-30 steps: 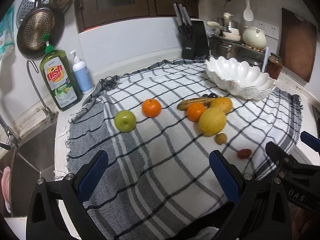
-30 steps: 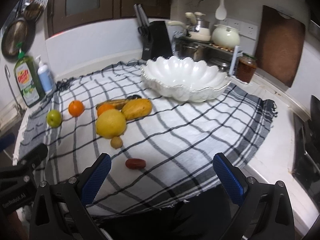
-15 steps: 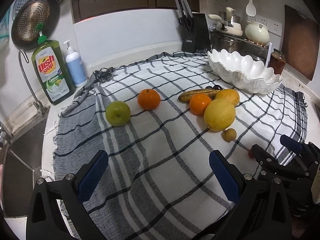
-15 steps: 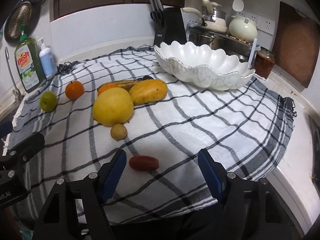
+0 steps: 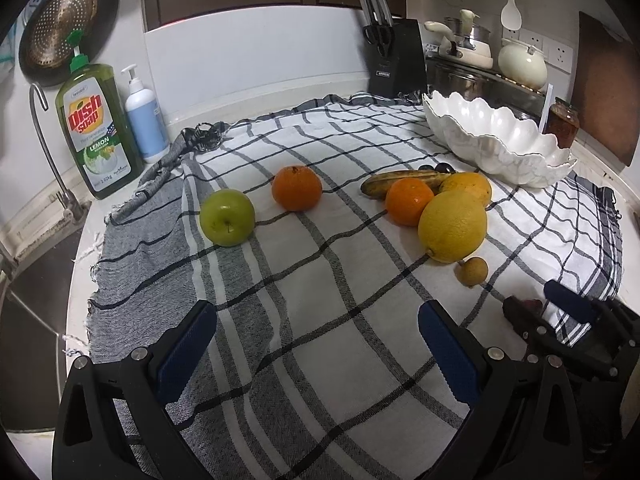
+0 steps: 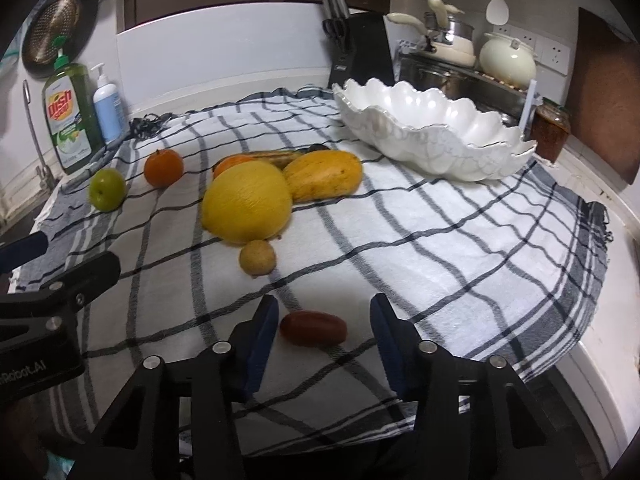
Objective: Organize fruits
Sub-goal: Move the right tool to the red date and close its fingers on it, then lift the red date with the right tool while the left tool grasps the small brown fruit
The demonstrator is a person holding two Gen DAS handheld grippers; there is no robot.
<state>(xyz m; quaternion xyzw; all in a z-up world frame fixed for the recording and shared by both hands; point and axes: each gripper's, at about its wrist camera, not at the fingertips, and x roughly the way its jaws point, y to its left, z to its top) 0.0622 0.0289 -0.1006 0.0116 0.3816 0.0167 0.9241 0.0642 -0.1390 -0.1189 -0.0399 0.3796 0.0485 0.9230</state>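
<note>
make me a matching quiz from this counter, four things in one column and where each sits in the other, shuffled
Things:
1. green apple
2. small red fruit
3. white scalloped bowl
4. dish soap bottle

Places:
A. between the open fingers of the right gripper
B. far right of the checked cloth, no fruit in it
C. off the cloth, beside the faucet
D. leftmost fruit on the cloth

Pairs: 1-D, 2-A, 3-B, 4-C

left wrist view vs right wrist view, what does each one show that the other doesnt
Only the left wrist view shows the dark grapes behind the banana. Only the right wrist view shows the whole red fruit, lying between the open right gripper fingers, untouched. Both share the green apple, white bowl and checked cloth.
</note>
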